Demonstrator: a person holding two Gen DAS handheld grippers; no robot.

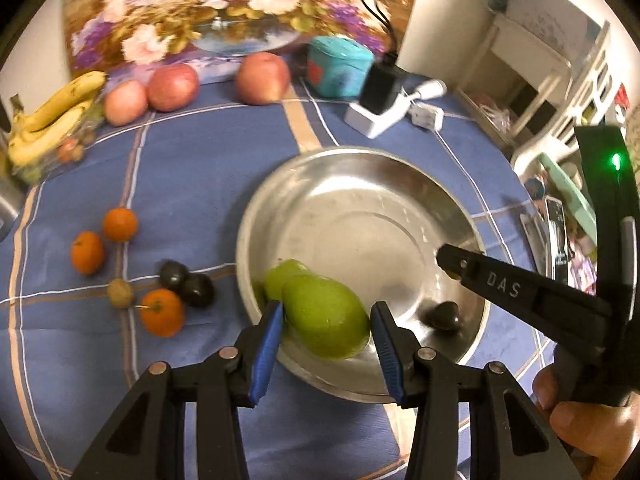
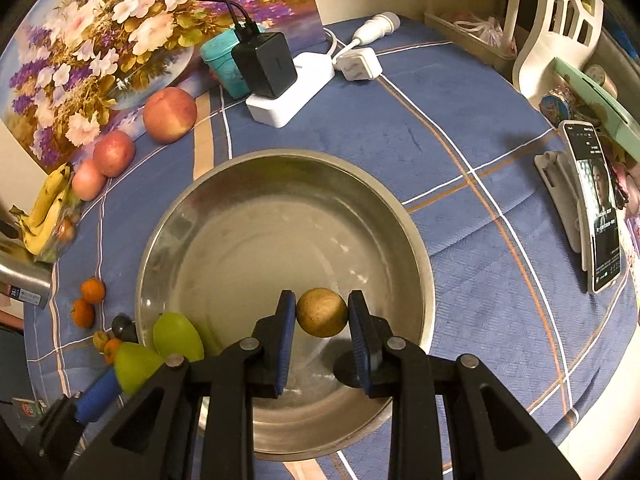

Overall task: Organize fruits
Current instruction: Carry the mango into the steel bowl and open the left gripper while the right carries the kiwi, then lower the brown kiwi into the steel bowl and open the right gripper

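Left gripper is over the near rim of the steel bowl, jaws spread wide on either side of a green mango; left blue pad looks just beside its skin, right pad apart from it, so it is parted and not clamping. The mango sits in the bowl's near-left part, and a 2nd green mango is just behind it, touching. A dark plum lies in the bowl near the right pad. Right gripper is over the bowl, both blue pads pressed against a round brownish fruit, clamped and held above the bowl floor with a shadow below. In the left wrist view the right gripper's finger reaches in over the bowl's right rim. On the blue checked tablecloth left of the bowl: 3 tangerines, 2 dark plums touching each other, 1 small brown fruit. Further back 3 apples and a banana bunch stand before a flower painting. A phone on a stand is at the right edge of the right wrist view.
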